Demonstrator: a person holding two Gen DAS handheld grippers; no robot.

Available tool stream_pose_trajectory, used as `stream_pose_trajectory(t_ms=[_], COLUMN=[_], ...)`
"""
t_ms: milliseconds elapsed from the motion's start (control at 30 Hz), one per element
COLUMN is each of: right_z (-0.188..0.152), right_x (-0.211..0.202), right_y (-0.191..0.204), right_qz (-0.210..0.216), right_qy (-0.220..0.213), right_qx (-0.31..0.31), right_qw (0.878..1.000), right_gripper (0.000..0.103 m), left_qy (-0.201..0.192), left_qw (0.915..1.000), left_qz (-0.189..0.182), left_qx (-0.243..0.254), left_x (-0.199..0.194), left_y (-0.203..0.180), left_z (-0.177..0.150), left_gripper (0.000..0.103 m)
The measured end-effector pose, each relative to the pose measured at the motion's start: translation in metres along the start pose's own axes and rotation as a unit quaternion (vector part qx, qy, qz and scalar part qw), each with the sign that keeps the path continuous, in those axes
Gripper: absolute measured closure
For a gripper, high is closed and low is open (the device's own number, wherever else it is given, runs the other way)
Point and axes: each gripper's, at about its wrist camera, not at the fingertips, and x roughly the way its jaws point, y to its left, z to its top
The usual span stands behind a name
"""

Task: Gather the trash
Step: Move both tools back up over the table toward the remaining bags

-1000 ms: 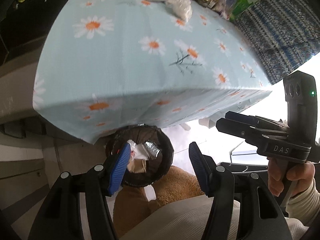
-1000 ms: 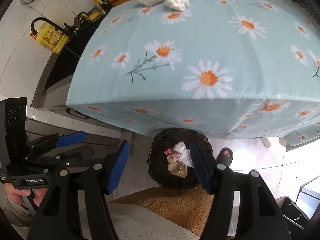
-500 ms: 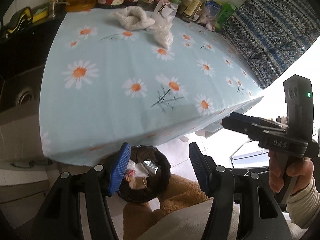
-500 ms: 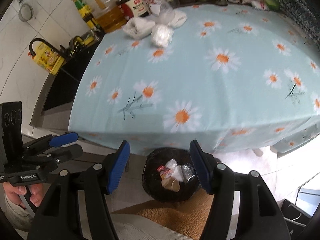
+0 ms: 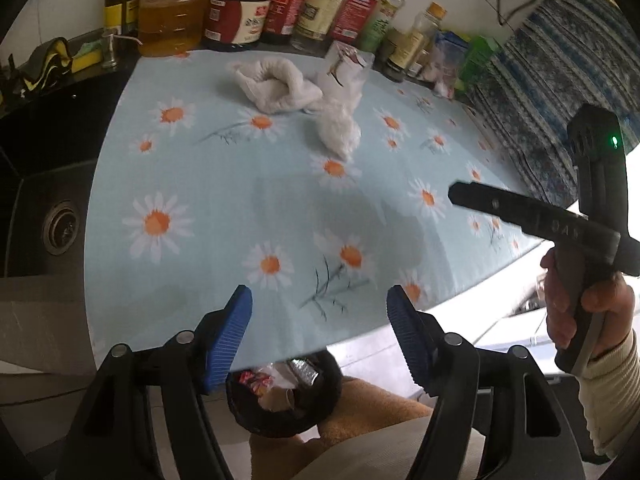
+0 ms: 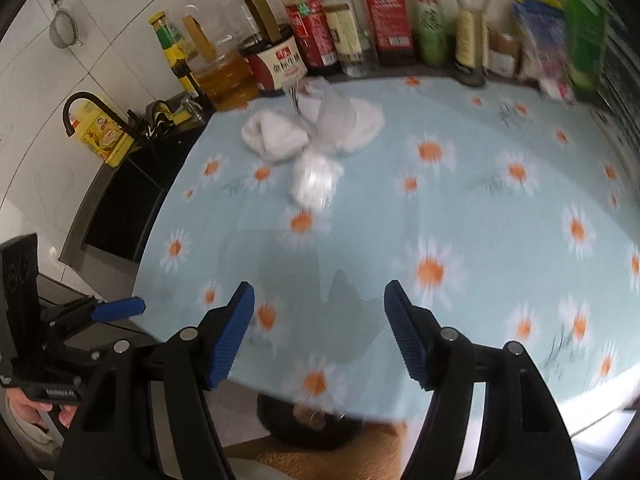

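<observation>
Left gripper (image 5: 319, 330) and right gripper (image 6: 319, 330): black rigid frames with ribbed blue pads, jaws spread wide and holding nothing, both raised over the near edge of the table (image 5: 208, 208). In the left wrist view the right gripper appears side-on at the right, gripped by a bare hand (image 5: 588, 308) in a cream knitted cuff.

Table cover: smooth pale-blue cloth printed with white daisies with orange centres, draped over the near edge.

Trash on the table: a crumpled clear plastic bag (image 5: 340, 120) stuffed with white wadding, at the far middle of the table. It is pear-shaped, its long axis running from far to near, the bulging end nearer the grippers and the thin twisted neck pointing toward the bottles. It touches a soft, lumpy white cloth (image 5: 272, 84), folded into a loose ring, on the far left of it.

Trash bin (image 5: 284, 392): round, dark, lined with black film, on the floor below the near table edge; holds a paper cup, foil and a red wrapper.

Back row: glass and plastic bottles (image 6: 344, 32) along the wall. Sink (image 5: 44, 216) to the left, dark and matt.
</observation>
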Motion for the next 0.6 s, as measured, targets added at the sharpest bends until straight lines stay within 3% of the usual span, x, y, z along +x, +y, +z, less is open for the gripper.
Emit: stream_pose_trajectory(t_ms=[133,367,600], right_z=[0.038,0.097,0.134], right_x=[0.011,0.042,0.09], right_y=[-0.002,0.001,-0.005], right_qz=[0.011,0.025,0.043], right_qy=[0.004,0.011,0.04], right_qx=[-0.038,-0.098,-0.123], right_qw=[0.999,0.995,0.991], right_gripper=[0.024,0.023,0.023], left_qy=[-0.011,-0.02,-0.028], left_qw=[0.9996,0.9963,0.9903], left_qz=[0.015,0.048,0.075], left_qx=[-0.02,-0.069,-0.113], left_x=[0.002,0.007,0.008], left_y=[-0.003,0.0,-0.001], left_z=[0.014,0.028,0.029], left_gripper=[0.035,0.032,0.032])
